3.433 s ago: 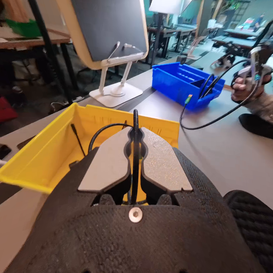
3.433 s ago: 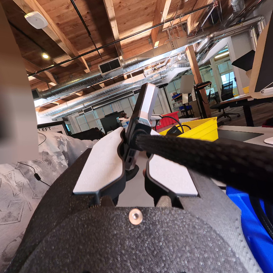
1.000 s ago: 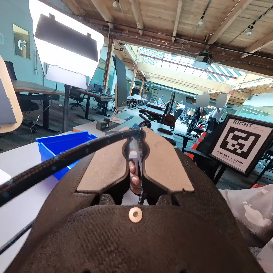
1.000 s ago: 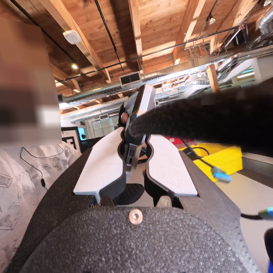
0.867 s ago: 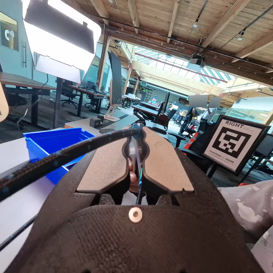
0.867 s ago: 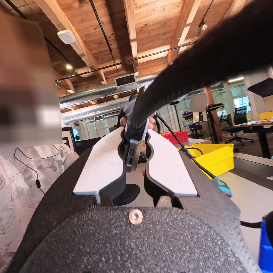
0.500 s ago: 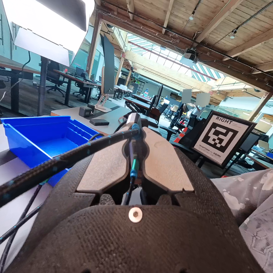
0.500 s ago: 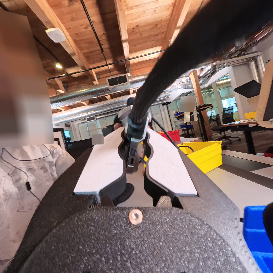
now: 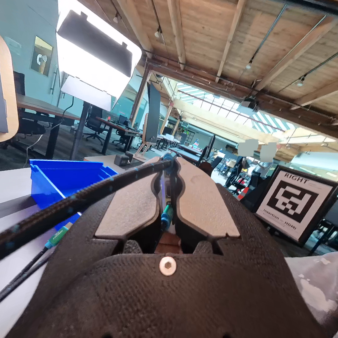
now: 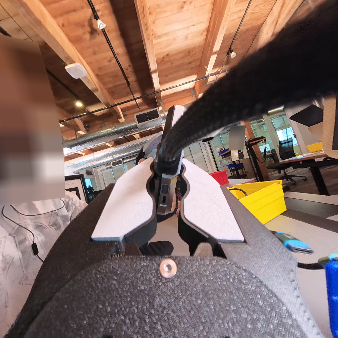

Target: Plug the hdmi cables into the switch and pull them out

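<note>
My right gripper (image 10: 167, 182) is shut on the grey switch (image 10: 165, 197) and holds it upright in the air. A thick black braided hdmi cable (image 10: 228, 113) meets the switch's near face and runs up to the right. My left gripper (image 9: 169, 175) is shut on that cable's plug (image 9: 169, 161), which has a blue collar; the cable (image 9: 87, 197) trails off to the left. Between the left fingers I see the switch's edge (image 9: 167, 190) and a green plug (image 9: 167, 213) below it. Whether the held plug is seated is hidden.
A blue bin (image 9: 60, 177) stands on the grey table at the left, and its corner shows in the right wrist view (image 10: 332, 292). A yellow bin (image 10: 259, 199) stands further off. Loose cable plugs hang nearby, one green (image 9: 58, 234) and one blue (image 10: 292, 245). A framed marker sign (image 9: 292, 203) stands on the right.
The left gripper left the yellow bin with its cable and came to the switch held by the right gripper. In the last half second both grippers tilted, and loose plugs swung into view.
</note>
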### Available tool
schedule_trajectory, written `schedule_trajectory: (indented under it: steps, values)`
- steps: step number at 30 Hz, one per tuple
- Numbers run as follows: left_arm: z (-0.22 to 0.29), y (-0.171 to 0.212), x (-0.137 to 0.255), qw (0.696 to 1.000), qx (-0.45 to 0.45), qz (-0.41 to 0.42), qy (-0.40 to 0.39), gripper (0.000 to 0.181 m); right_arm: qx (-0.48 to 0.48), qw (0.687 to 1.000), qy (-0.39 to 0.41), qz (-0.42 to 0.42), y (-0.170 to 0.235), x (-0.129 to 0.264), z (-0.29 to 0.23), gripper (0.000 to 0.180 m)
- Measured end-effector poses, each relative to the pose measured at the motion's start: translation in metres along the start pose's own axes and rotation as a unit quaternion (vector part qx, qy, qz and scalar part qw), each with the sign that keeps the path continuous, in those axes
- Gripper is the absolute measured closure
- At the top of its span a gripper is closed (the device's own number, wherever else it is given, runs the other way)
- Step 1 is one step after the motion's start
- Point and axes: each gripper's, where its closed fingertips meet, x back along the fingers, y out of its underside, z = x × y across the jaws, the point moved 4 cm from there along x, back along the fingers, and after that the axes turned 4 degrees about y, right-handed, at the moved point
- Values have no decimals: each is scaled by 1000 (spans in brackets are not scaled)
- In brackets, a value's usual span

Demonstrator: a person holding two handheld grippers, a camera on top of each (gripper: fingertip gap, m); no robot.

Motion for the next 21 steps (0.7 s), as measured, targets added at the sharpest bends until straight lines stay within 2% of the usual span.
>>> schedule_trajectory:
  steps: [10, 21]
  values:
    - [-1, 6, -2, 999, -37, -12, -17, 169, -13, 1000, -15, 8, 1, -2, -4, 158]
    - [5, 5, -2, 999, -24, -2, 22, 169, -12, 1000, -15, 19, -5, -2, -8, 158]
